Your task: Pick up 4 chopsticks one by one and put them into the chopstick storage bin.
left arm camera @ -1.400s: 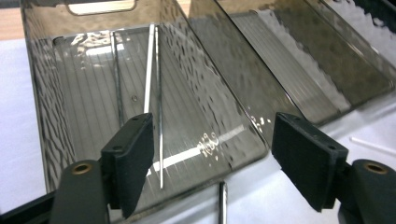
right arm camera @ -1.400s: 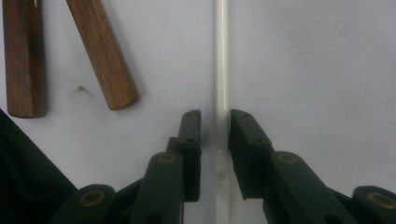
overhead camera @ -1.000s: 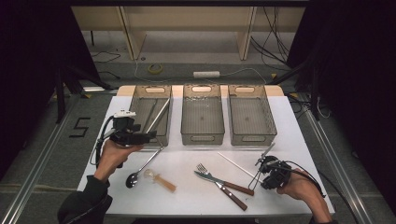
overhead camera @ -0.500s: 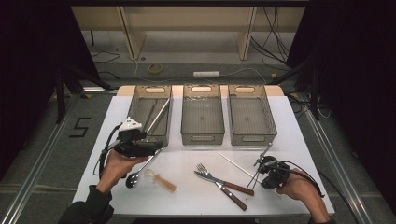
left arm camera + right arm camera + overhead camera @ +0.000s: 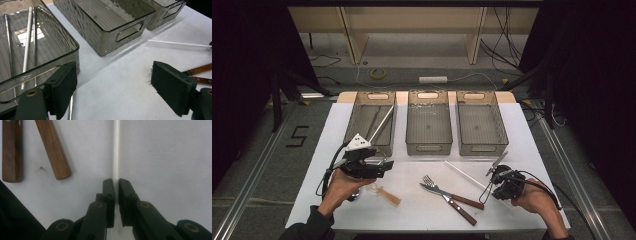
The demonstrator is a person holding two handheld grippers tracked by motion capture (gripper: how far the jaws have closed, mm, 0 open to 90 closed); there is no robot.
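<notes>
Sorting cutlery — partway
I see right gripper [image 5: 116, 182] pinching thin white plastic chopstick [image 5: 116, 150]; left gripper [image 5: 113, 85] wide, empty — wooden-handled fork [image 5: 447, 190] at 9 o'clock remains.

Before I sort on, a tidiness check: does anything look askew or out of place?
Mostly tidy. One white chopstick leans tilted over the rim of the left bin instead of lying flat inside. The right gripper has closed on the other white chopstick, which lies on the table.

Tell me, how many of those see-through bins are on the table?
3, in a row along the far edge: the left bin holds chopsticks, the middle bin and the right bin look empty.
</notes>
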